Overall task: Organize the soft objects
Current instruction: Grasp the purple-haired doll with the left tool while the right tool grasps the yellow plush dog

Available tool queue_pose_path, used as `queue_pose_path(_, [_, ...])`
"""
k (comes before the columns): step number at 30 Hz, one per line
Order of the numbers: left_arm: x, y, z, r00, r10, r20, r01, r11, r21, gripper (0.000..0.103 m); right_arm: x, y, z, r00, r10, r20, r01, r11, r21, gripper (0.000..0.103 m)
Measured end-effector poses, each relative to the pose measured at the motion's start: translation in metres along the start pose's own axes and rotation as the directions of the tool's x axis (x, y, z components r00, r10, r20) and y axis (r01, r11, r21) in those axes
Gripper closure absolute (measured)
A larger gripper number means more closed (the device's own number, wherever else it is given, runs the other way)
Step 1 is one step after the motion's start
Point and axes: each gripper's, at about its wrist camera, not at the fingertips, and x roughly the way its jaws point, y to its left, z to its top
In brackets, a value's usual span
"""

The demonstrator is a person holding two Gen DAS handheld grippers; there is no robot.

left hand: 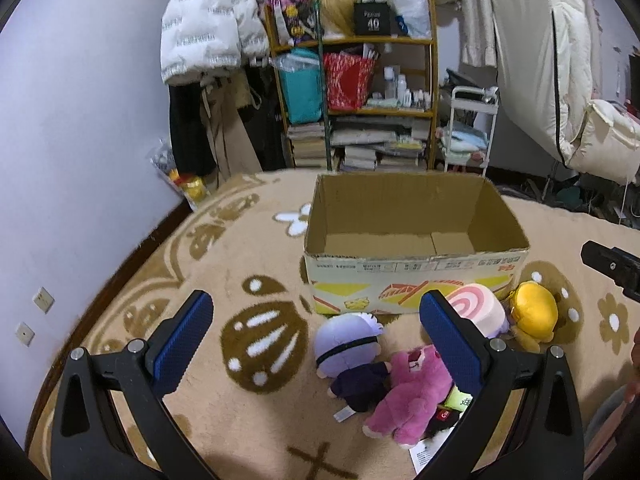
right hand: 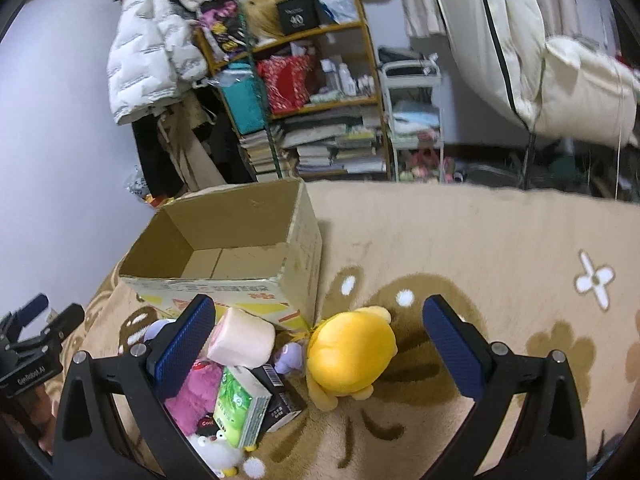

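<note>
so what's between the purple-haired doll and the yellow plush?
Left wrist view: the pink swirl roll cushion lies between the purple-haired doll and yellow plush.

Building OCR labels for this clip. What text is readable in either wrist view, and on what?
"40": black box on the top shelf; the small line above it is blurred.
"GenRobot.AI": body of the left claw, seen from the right wrist view.
"Coo...": red label under the pink plush, cut off.
Cardboard box: printed strip and red characters, too small to read.
Green pack: print unreadable.
</note>
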Motion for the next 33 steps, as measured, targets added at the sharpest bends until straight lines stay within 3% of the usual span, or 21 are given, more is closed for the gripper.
queue_pose_path(15, [0.073,-0.011,-0.002,0.98,-0.019,-0.198,0.015,1.0,-0.022,0.001,0.063,-0.022,-0.002,0.981,-0.04,-0.192,0.051,0.997,0.052,0.0])
queue_pose_path(28, [0.123,-0.01,-0.017,0.936,-0.044,-0.35,0.031,0.999,-0.044,0.001,0.11,-0.037,-0.012,0.95,-0.044,-0.308,0.074,0.993,0.087,0.0])
queue_pose_path(33, [0.14,-0.011,-0.025,0.911,-0.04,-0.411,0.026,0.999,-0.04,0.001,0.122,-0.045,-0.016,0.939,-0.036,-0.343,0.082,0.989,0.12,0.01])
